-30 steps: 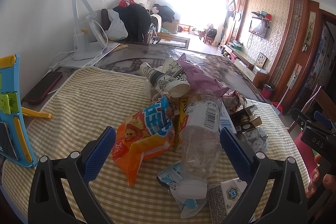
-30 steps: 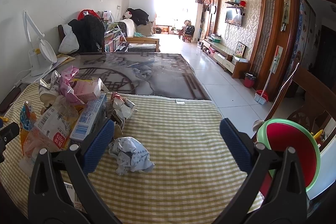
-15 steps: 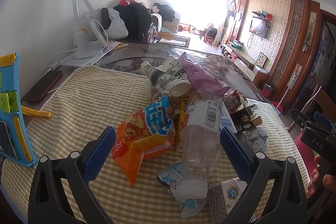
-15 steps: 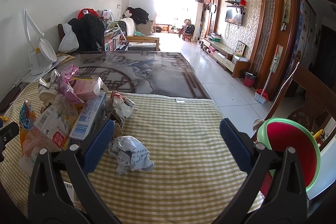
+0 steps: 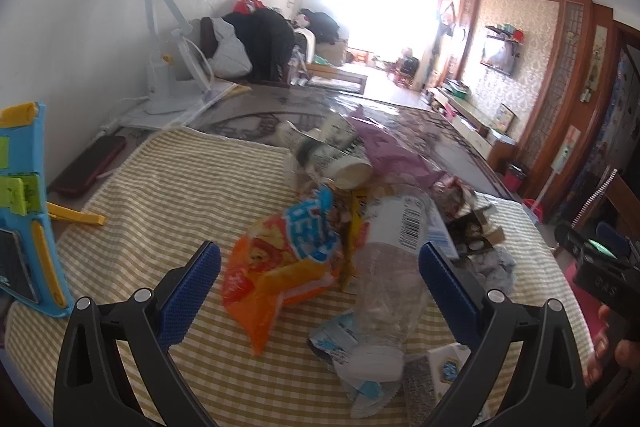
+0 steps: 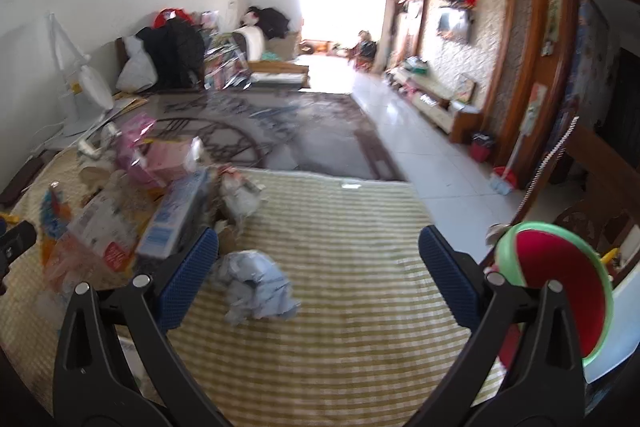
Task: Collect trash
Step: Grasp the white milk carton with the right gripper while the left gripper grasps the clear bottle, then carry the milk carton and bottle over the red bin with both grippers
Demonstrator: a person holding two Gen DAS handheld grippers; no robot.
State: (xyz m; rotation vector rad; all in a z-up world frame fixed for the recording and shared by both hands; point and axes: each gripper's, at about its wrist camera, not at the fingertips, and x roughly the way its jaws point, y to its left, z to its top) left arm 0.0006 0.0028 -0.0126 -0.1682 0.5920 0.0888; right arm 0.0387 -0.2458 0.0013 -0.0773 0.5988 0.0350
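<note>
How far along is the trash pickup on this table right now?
Nothing looks collected yet. Both the left gripper and right gripper are open and empty. Left to do: the orange snack bag, plastic bottle, paper cup and crumpled paper all lie on the checked cloth.

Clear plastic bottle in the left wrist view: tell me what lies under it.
Under the clear plastic bottle a torn blue-and-white wrapper sticks out near its cap end. A yellow packet shows beside it. The rest beneath is hidden.
</note>
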